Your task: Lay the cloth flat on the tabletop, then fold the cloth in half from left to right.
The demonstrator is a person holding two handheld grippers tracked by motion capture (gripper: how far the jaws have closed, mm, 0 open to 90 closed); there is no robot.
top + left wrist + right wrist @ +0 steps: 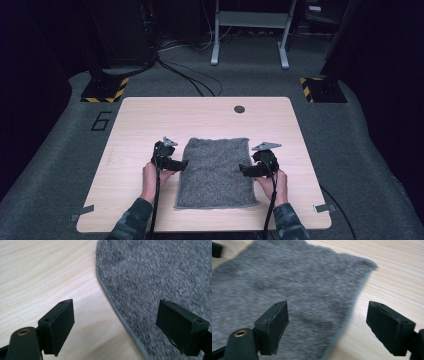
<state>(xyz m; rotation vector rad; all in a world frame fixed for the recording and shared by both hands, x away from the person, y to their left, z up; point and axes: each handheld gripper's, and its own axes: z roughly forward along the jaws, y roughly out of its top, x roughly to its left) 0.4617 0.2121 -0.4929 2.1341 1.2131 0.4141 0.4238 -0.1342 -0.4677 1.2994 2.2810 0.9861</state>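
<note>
A grey folded cloth [215,172] lies flat in the middle of the wooden table [150,115]. My left gripper [181,164] hovers at the cloth's left edge, jaws wide apart and empty. In the left gripper view the cloth's hem [117,307] runs between the jaws of that gripper [117,327], below them. My right gripper [244,170] is at the cloth's right edge, also open with nothing held. The right gripper view shows the cloth [287,290] under its left jaw and bare wood under its right jaw, with the right gripper [329,327] held above the hem.
A round dark cable hole [239,109] sits near the table's far edge. Grey tape tabs [82,212] mark the near corners. Beyond the table stand a white frame [250,30] and two black posts on hazard-striped bases [105,87].
</note>
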